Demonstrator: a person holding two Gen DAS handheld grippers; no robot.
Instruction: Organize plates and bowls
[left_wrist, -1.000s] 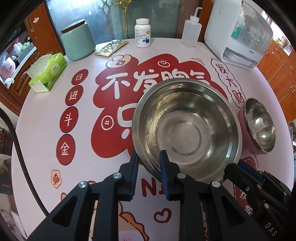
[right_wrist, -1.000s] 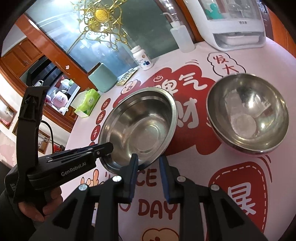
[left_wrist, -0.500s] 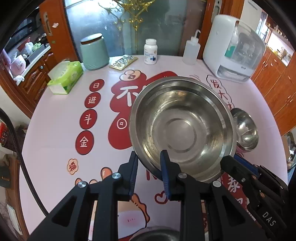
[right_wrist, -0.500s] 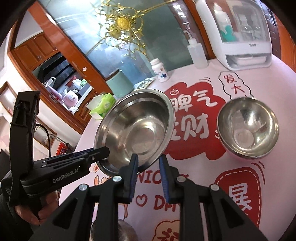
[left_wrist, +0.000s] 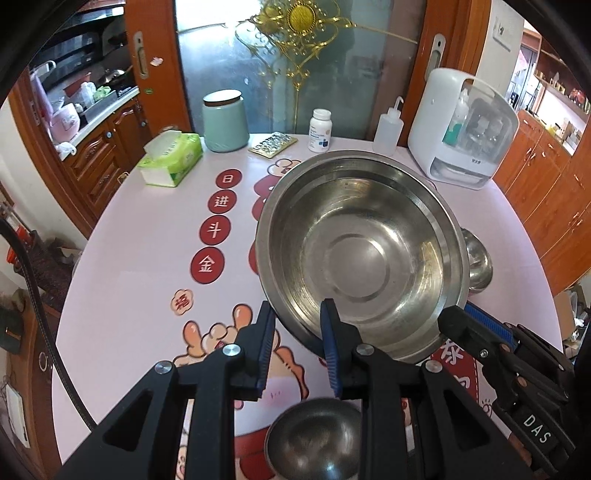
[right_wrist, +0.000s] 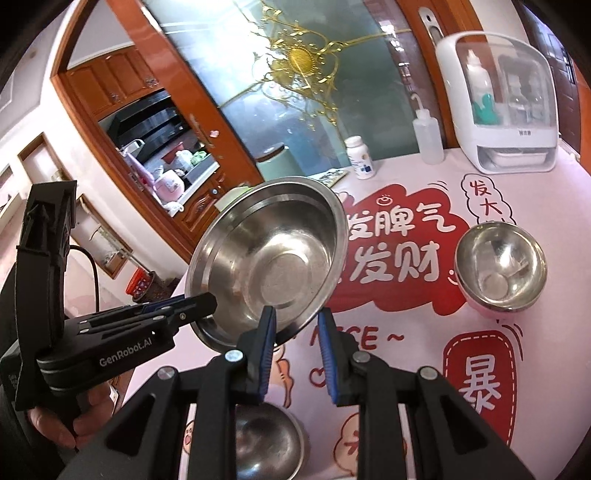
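- Left wrist view: I have the left gripper (left_wrist: 297, 347) clamped on the near rim of the large steel bowl (left_wrist: 360, 254). The right gripper (left_wrist: 476, 332) bites the same rim to its right. The bowl hangs clear of the table (left_wrist: 140, 266), tilted towards the camera.
- Progress, as I judge it: nothing is nested yet. The large bowl is in the air, and two smaller bowls sit separately on the table. Stacking remains.
- Directly below my left fingers lies a small steel bowl (left_wrist: 314, 439). Beyond the large bowl's right edge only a sliver of the pink-sided bowl (left_wrist: 478, 262) shows.
- Right wrist view: the right gripper (right_wrist: 295, 339) pinches the bowl's (right_wrist: 269, 266) lower rim. The left gripper (right_wrist: 177, 310) grips it from the left, with a hand (right_wrist: 55, 424) on its handle.
- This view alone shows the pink-sided bowl (right_wrist: 500, 269) whole, empty, well to the right of my fingers.
- The left view alone shows the tissue pack (left_wrist: 171, 158) and green canister (left_wrist: 225, 122) at the far edge.
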